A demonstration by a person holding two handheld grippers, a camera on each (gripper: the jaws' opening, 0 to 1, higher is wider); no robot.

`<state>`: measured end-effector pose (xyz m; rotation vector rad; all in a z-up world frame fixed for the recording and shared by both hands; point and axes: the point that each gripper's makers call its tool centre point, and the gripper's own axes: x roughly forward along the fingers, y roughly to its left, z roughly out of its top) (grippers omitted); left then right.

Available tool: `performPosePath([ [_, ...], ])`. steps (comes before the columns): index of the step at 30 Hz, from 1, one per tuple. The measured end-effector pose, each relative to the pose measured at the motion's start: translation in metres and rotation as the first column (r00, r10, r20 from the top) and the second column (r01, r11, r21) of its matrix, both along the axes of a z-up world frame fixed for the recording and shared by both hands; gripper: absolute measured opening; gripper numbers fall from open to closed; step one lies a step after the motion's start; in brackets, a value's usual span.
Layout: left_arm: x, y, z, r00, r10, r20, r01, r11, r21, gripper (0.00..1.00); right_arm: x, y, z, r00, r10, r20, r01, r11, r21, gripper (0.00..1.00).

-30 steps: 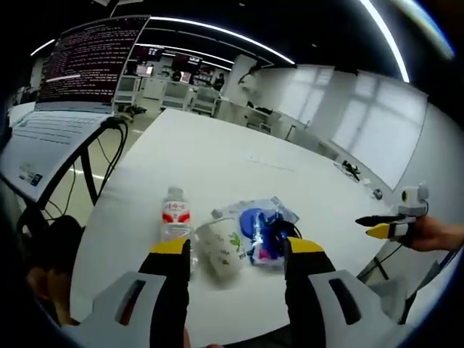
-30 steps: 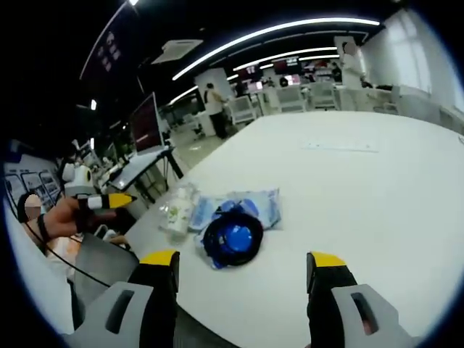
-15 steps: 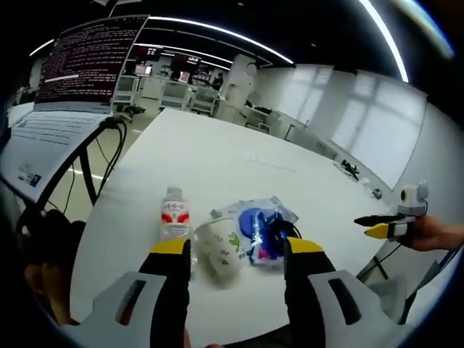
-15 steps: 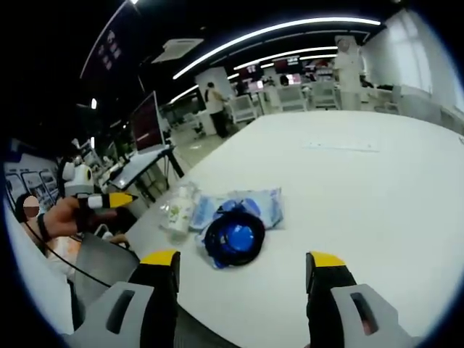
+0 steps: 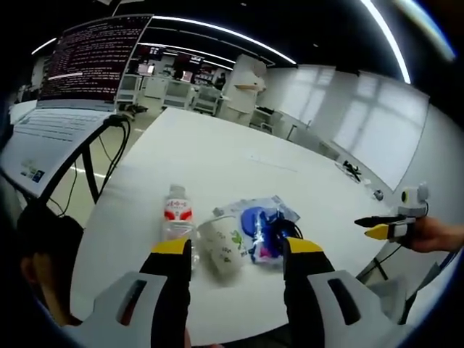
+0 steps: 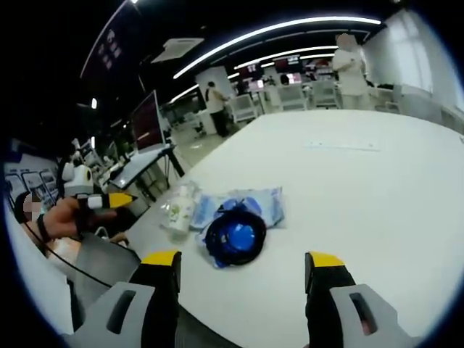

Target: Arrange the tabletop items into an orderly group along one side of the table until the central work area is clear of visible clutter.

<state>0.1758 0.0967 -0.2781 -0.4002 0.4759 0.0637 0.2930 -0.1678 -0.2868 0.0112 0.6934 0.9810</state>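
Observation:
On the white table (image 5: 217,156) lie a small water bottle with a red label (image 5: 176,219), a paper cup on its side (image 5: 223,245), a blue plastic packet (image 5: 255,217) and a coiled dark cable with a blue object (image 5: 275,235). My left gripper (image 5: 233,250) stands open just before the cup. In the right gripper view the blue object ringed by the cable (image 6: 233,237) lies in front of the packet (image 6: 246,203) and the bottle (image 6: 179,210). My right gripper (image 6: 243,262) is open, short of the cable. The other gripper (image 6: 109,201) shows at the left, held in a hand.
A large monitor with text (image 5: 90,61) stands on a tripod left of the table. Small dark items (image 5: 351,170) lie far off on the table. Desks, chairs and a person in white (image 6: 351,61) are in the background. The wide far part of the table (image 6: 362,167) is bare.
Nothing on the table has moved. A person in white has walked across the background. Both grippers stay open and nearly still.

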Motion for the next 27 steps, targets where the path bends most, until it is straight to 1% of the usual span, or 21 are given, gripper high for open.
performPosePath([
  [8,-0.0011,0.0012,0.0009,1.0,0.011,0.001,-0.011,1.0,-0.001,0.5,-0.0004,-0.0011,0.0,1.0,0.001,0.0,-0.001,1.0,-0.001,0.71],
  [21,-0.0011,-0.0044,0.0031,1.0,0.01,0.0,-0.01,1.0,-0.008,0.5,-0.0026,-0.0016,0.0,1.0,0.003,-0.002,-0.003,1.0,-0.003,0.71],
  [27,-0.0013,-0.0045,0.0004,1.0,0.006,-0.012,-0.006,1.0,-0.002,0.49,-0.0033,-0.006,-0.0012,1.0,-0.002,-0.006,0.002,1.0,-0.006,0.71],
])
